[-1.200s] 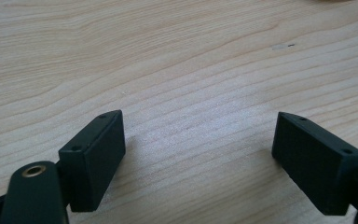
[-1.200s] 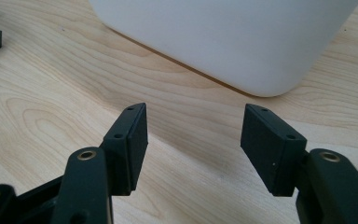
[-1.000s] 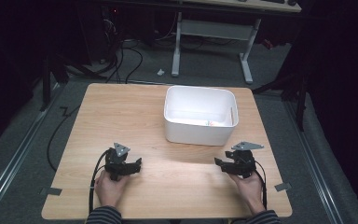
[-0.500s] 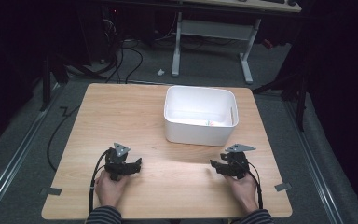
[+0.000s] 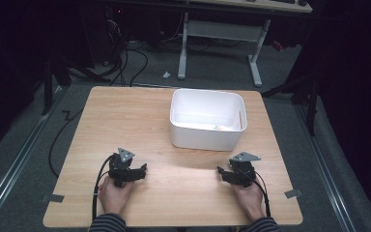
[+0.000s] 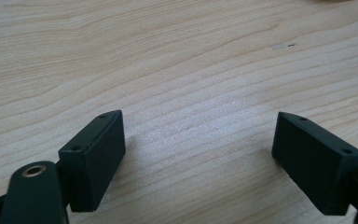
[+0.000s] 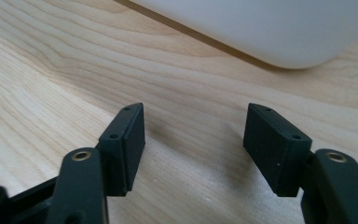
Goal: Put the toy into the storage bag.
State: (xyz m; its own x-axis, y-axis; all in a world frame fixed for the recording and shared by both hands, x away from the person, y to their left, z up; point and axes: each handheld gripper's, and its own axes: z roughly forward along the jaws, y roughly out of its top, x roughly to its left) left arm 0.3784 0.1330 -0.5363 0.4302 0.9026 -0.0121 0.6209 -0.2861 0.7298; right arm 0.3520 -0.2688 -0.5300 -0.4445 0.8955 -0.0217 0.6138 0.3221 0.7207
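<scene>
White plastic bin (image 5: 206, 126) sits on the far half of the wooden table (image 5: 125, 116), right of centre, long side facing us. We see a few small items inside it near the right wall, one greenish speck and a thin stick-like piece leaning at the wall; too small to name. Since the rest of the tabletop carries nothing loose, we judge the bin is the collecting spot and the work around it is either done or not started.

From the bin outward: its rounded lower corner (image 7: 270, 32) shows close ahead in the right gripper view, so the right gripper (image 5: 223, 173) sits just short of the bin's near right corner, not touching it. Its jaws stand apart at a medium gap, nothing between them, just bare wood; they have just been opening a little. We read that as a relaxed, ready pose, low over the table with the hand (image 5: 248, 198) behind it on the near edge.

Left gripper (image 5: 138, 171) rests well apart from the bin, on the near left part of the table, held by the left hand (image 5: 115, 193). In the left gripper view its jaws are spread wide, wider than the right pair, again with only wood grain between the pads (image 6: 95, 158). Both grippers angle inward toward the table's middle, roughly mirrored, which looks to us like a neutral parking stance.
</scene>
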